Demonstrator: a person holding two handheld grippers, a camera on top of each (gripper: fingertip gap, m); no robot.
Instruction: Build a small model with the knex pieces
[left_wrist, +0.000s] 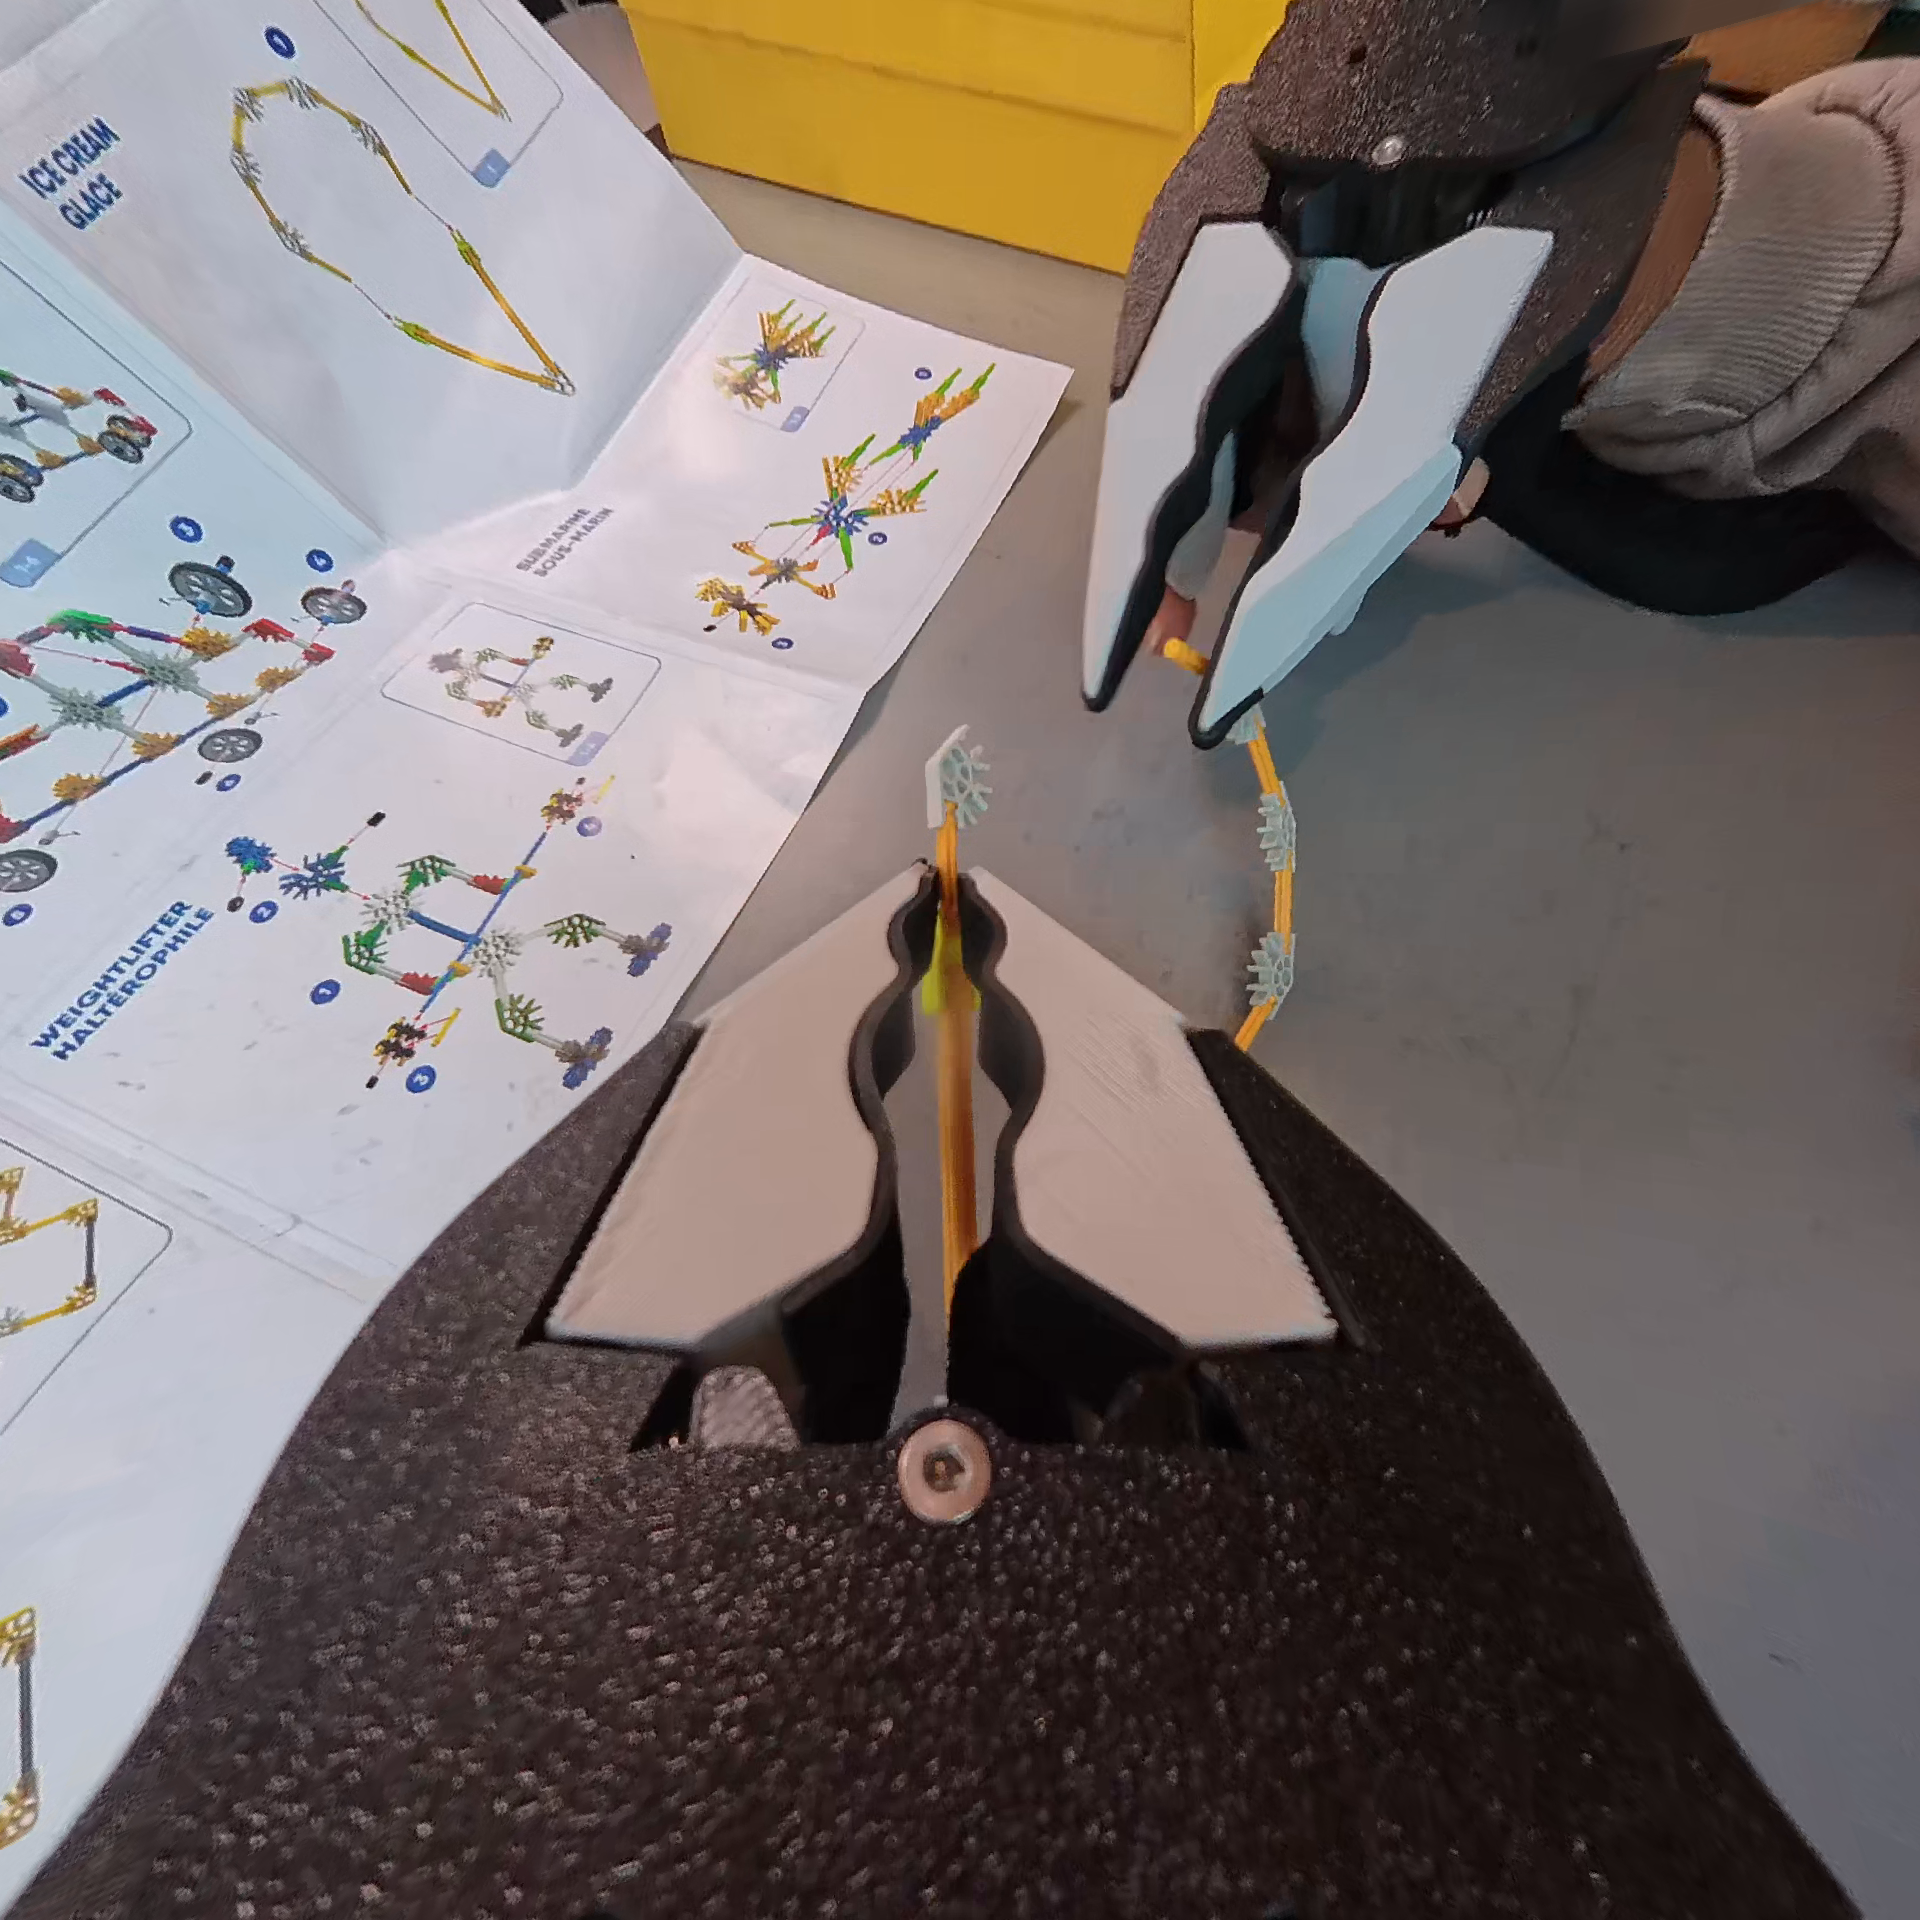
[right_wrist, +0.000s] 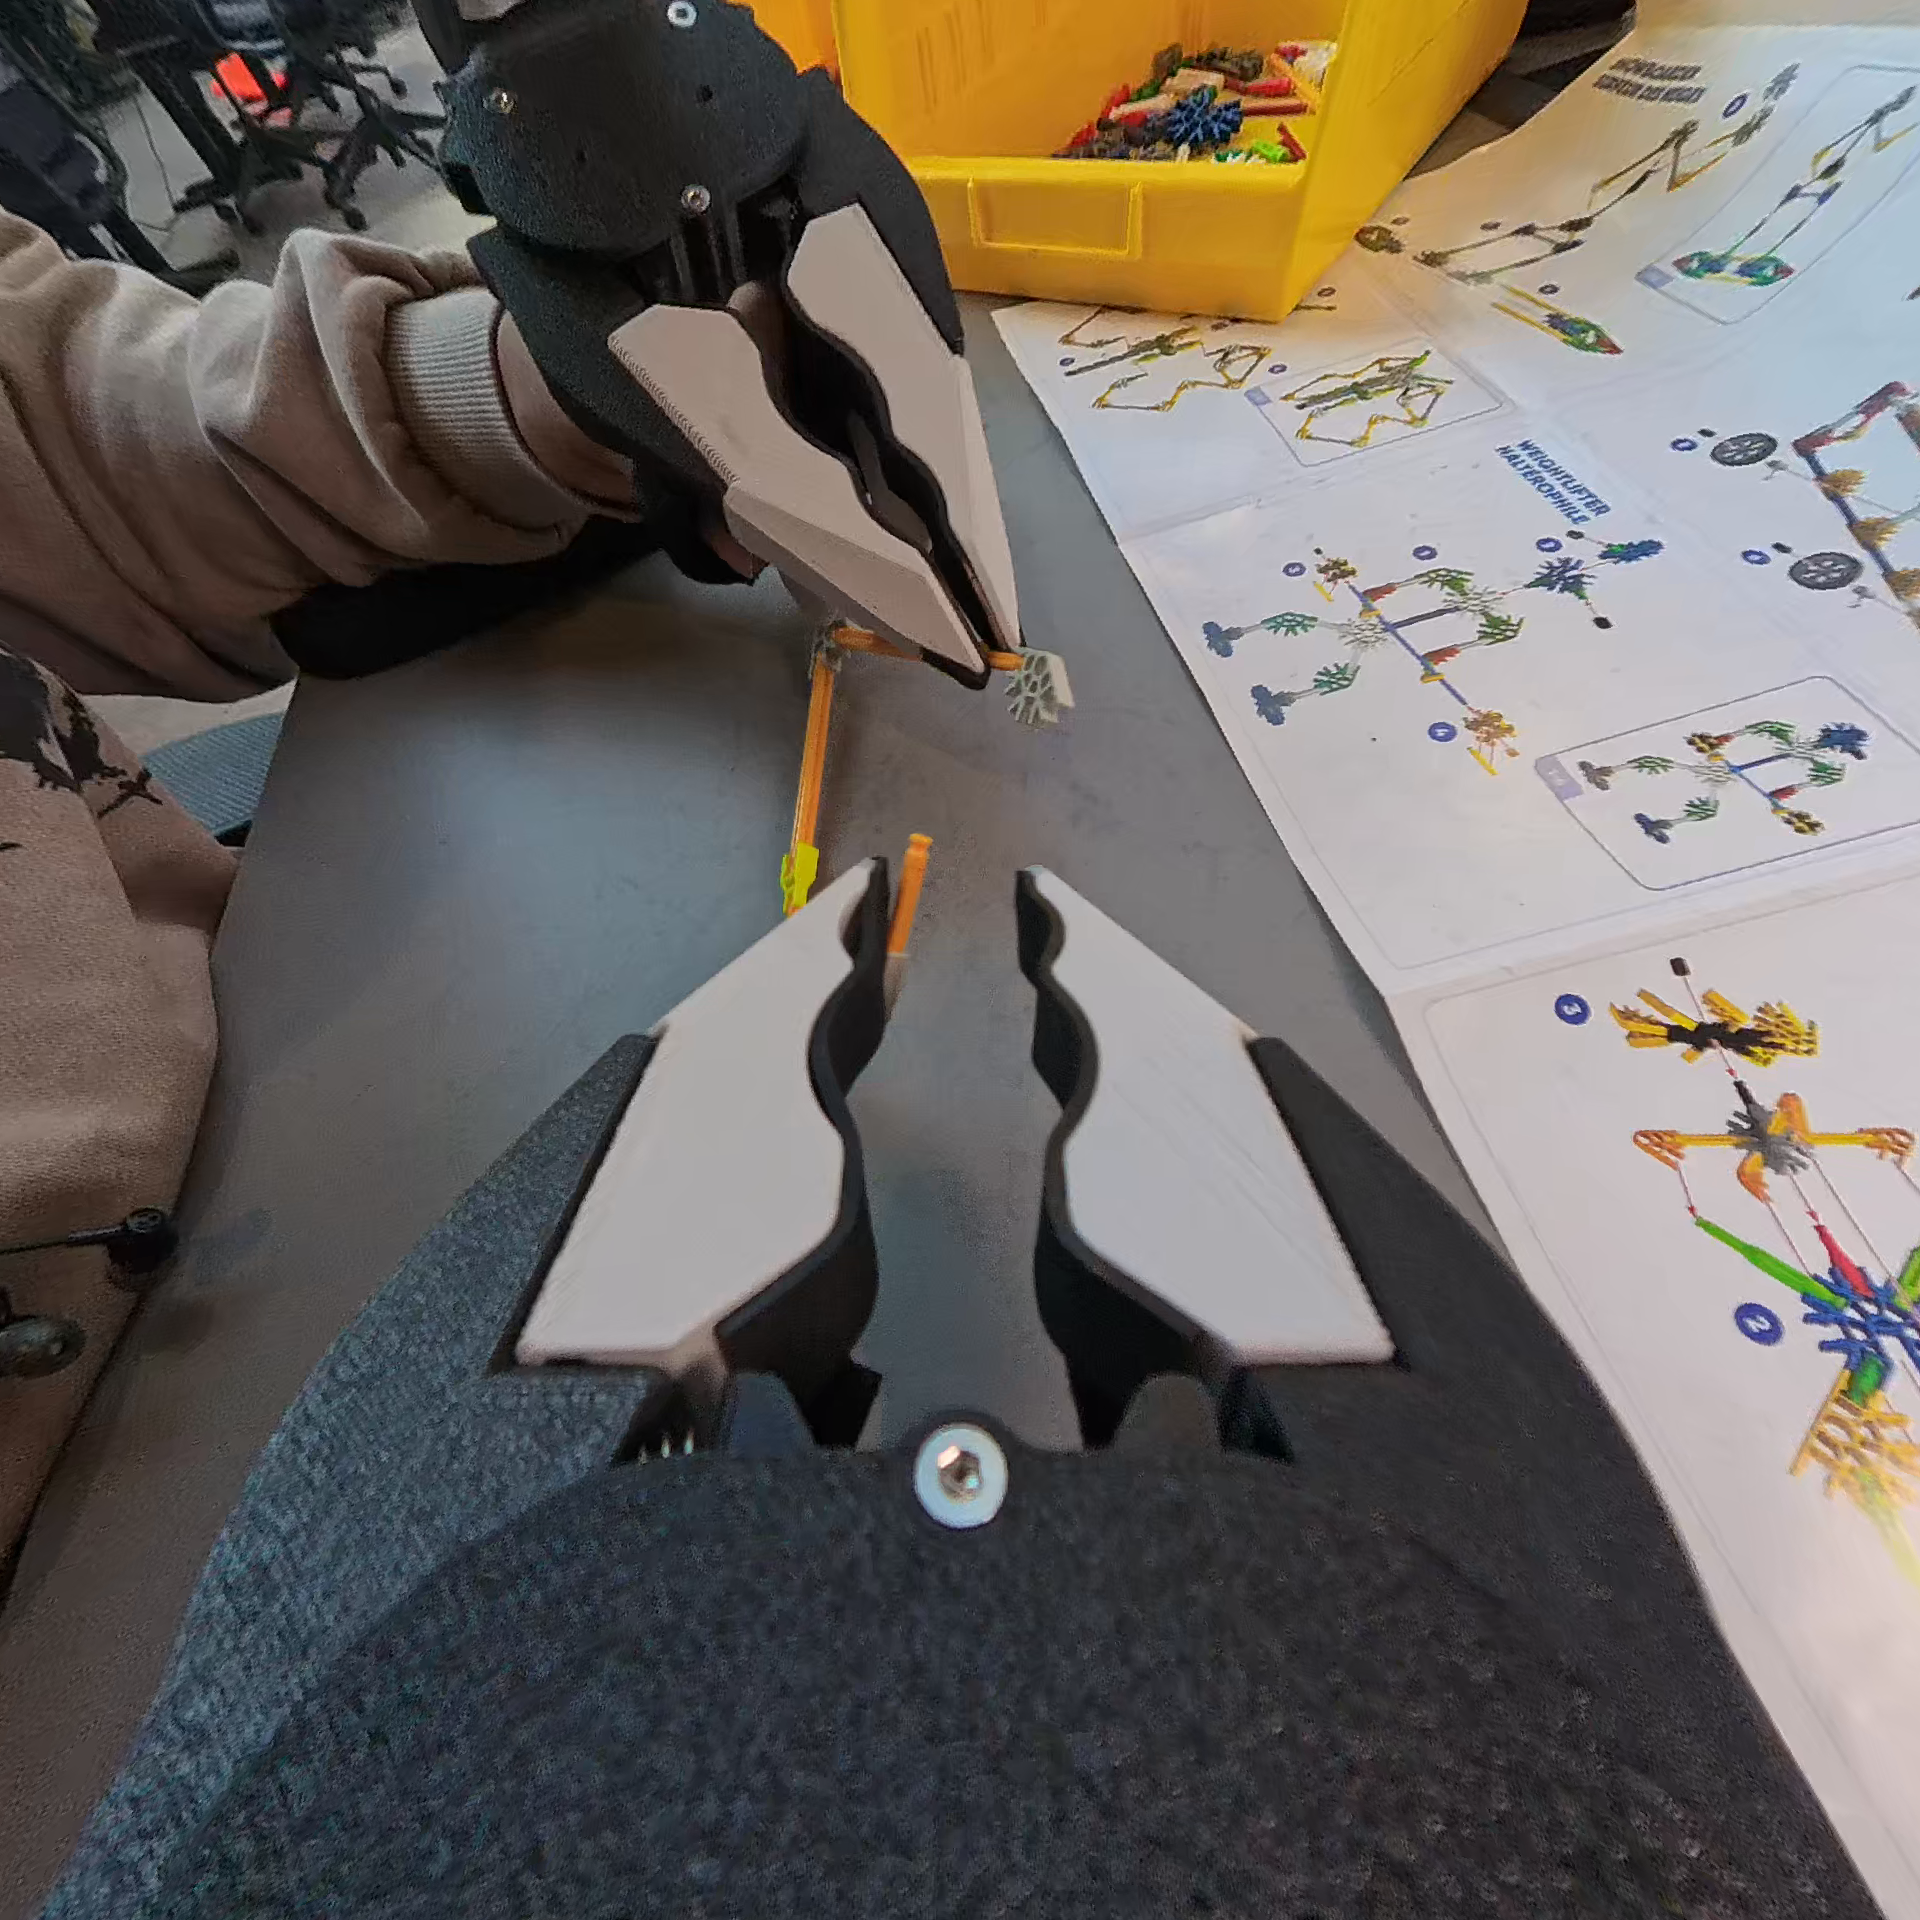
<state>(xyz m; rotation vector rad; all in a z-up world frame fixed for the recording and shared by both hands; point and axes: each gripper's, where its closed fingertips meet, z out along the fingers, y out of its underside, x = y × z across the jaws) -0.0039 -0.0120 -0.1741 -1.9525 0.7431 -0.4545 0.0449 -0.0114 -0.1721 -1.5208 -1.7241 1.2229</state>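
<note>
**Rod chain pinched on one side, loose rod end by the other**

The left gripper (left_wrist: 943, 883) has its pale, wavy-edged fingers pressed together on a thin orange plastic rod (left_wrist: 956, 1132), which runs straight down the slot between them, its long axis in line with the fingers. Just past the tips the rod ends in a small grey toothed connector (left_wrist: 961, 779), flat and snowflake-like, held above the grey table (left_wrist: 1558, 1143).

That rod is part of a thin chain of orange rods and grey connectors (left_wrist: 1276, 883) that curves away to the right over the matte tabletop. Its far end reaches the right gripper (left_wrist: 1153, 675), whose fingers stand spread apart. A short orange rod end (right_wrist: 906, 894) lies beside the inner face of its left finger, pointing forward and slightly up; whether it touches the pad I cannot tell, and nothing sits squeezed in the gap.

Both gripper bodies are black with a rough, speckled surface and a bright screw at the centre. A beige knit sleeve (right_wrist: 260, 416) covers the arm behind the left tool.

A glossy folded instruction sheet (left_wrist: 416, 727) with coloured model drawings lies flat alongside, and a yellow plastic bin (right_wrist: 1143, 239) of mixed coloured parts stands at the far edge
</note>
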